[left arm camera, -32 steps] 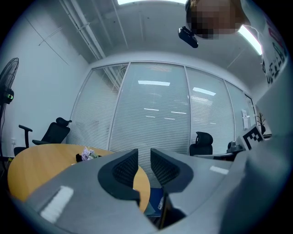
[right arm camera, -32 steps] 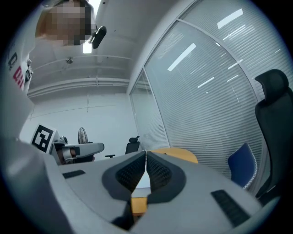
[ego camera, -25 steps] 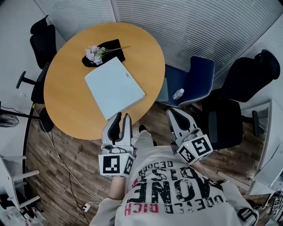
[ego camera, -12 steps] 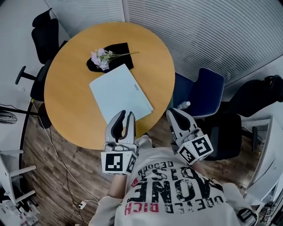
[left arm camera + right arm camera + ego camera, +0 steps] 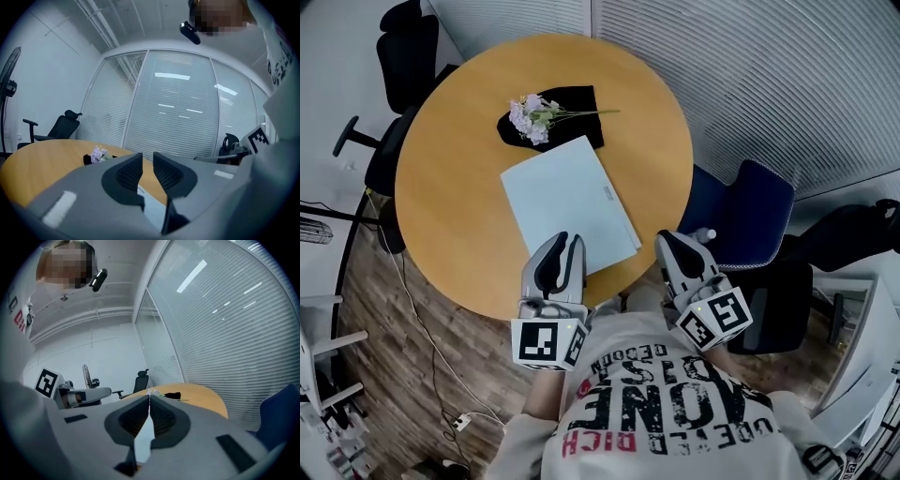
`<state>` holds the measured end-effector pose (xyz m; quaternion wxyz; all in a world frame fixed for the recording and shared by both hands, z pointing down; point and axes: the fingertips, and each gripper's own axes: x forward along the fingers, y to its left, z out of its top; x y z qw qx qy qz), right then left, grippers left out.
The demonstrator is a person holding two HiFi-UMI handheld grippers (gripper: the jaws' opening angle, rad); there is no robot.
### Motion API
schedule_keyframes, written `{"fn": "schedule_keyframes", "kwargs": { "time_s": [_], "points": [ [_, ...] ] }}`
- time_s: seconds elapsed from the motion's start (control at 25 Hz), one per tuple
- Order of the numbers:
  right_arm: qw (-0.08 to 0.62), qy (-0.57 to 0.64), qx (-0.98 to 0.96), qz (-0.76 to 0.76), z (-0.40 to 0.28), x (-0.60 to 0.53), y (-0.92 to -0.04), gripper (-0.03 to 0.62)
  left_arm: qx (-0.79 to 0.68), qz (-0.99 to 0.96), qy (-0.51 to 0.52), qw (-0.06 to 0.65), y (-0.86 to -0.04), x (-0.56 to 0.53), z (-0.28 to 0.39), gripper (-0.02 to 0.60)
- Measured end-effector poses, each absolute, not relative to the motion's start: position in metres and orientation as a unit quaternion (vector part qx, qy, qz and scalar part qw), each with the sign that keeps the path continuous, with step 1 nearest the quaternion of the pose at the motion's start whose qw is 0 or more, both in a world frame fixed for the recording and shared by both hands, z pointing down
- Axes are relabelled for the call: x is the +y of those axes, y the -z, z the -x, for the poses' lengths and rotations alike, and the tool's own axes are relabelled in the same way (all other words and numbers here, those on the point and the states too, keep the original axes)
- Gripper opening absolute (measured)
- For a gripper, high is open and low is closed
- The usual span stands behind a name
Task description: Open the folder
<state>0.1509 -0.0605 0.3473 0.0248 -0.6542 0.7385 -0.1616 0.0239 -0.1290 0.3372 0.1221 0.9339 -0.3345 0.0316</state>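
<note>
A pale blue folder [image 5: 567, 202] lies closed and flat on the round wooden table [image 5: 450, 187]. It also shows low between the jaws as a pale strip, the folder [image 5: 151, 207] in the left gripper view and the folder [image 5: 142, 439] in the right gripper view. My left gripper [image 5: 566, 242] hovers over the folder's near edge. Its jaws have just been closing and stand a narrow gap apart with nothing between them. My right gripper [image 5: 667, 238] is just right of the folder's near corner, at the table's rim, its tips touching and holding nothing.
A bunch of purple flowers [image 5: 530, 114] lies on a black cloth [image 5: 572, 101] behind the folder. Black office chairs [image 5: 405, 47] stand at the table's left. A blue chair [image 5: 750, 211] carrying a bottle [image 5: 706, 234] stands at its right. A cable [image 5: 422, 328] crosses the wooden floor.
Both grippers have moved forward to the table's near edge, the left tips now over the folder's near edge. The left jaws stand closer together than before.
</note>
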Motion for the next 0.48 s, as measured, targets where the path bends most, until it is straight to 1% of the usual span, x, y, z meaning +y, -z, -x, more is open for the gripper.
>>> {"fn": "schedule_keyframes", "kwargs": {
  "time_s": [0.48],
  "points": [
    [0.027,0.168,0.782,0.599,-0.149,-0.100,-0.346,0.013,-0.397,-0.909,-0.022,0.128,-0.337,-0.136,-0.009,0.077]
  ]
}}
